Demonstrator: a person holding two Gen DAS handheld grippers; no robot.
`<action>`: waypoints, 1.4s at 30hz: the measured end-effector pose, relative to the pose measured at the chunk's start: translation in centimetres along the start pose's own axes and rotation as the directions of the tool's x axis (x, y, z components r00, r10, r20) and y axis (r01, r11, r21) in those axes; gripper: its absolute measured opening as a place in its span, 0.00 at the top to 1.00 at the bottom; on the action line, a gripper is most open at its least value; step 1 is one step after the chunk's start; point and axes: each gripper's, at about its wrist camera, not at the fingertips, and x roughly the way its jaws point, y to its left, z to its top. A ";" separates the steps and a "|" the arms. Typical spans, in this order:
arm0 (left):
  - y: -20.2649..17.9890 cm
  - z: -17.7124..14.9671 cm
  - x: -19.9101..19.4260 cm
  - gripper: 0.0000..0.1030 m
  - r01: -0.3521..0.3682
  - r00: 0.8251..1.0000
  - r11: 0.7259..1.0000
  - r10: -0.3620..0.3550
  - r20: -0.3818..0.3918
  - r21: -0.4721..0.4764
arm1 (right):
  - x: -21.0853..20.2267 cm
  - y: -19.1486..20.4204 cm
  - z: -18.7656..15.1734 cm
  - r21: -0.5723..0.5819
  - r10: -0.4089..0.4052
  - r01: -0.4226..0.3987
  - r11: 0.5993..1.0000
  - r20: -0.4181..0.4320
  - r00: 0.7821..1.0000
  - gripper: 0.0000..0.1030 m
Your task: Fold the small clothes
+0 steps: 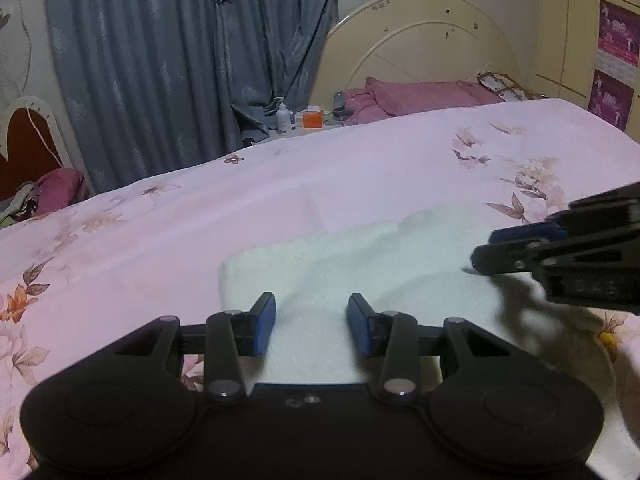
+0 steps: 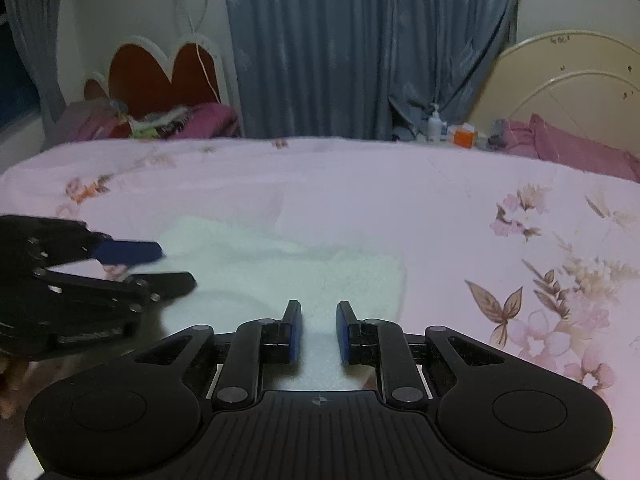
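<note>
A small white fluffy garment (image 1: pixel 380 256) lies folded flat on the pink floral bedsheet (image 1: pixel 160 240). My left gripper (image 1: pixel 311 300) hovers over its near left part, jaws apart, with only the white cloth lying below the gap. In the right wrist view the same garment (image 2: pixel 280 268) spreads ahead of my right gripper (image 2: pixel 318 306), whose blue pads (image 2: pixel 296 332) stand a narrow gap apart with nothing pinched. The right gripper (image 1: pixel 482 248) enters the left wrist view from the right, over the garment's right side. The left gripper (image 2: pixel 178 264) shows at the left of the right wrist view.
The bedsheet (image 2: pixel 440 208) stretches wide around the garment. A cream headboard (image 1: pixel 420 40) with pink bedding (image 1: pixel 400 98) lies far right. Grey-blue curtains (image 1: pixel 180 60) hang behind, beside a stand with a pump bottle (image 1: pixel 283 116) and orange box (image 1: pixel 312 119). Clothes (image 2: pixel 180 122) are piled beyond the bed.
</note>
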 end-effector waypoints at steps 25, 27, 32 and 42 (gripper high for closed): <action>-2.3 -3.0 -4.7 0.41 -0.061 0.997 0.998 0.062 -0.042 0.031 | -3.8 2.6 -3.3 -0.115 0.052 -0.053 0.992 -0.015 0.999 0.83; -1.4 -3.5 -6.9 0.05 0.001 0.999 1.000 0.000 0.039 -0.010 | -5.8 0.7 -3.2 0.004 0.080 -0.080 0.997 0.045 0.996 0.83; 1.9 -5.0 -7.9 0.09 0.105 0.994 0.980 -0.098 0.046 -0.168 | -7.4 -5.1 -4.1 0.300 0.138 -0.150 0.942 0.060 0.989 0.83; 5.3 -7.3 -6.0 0.13 0.245 0.964 0.861 -0.265 0.018 -0.446 | -4.7 -7.5 -5.4 0.479 0.317 -0.294 0.827 0.035 0.948 0.35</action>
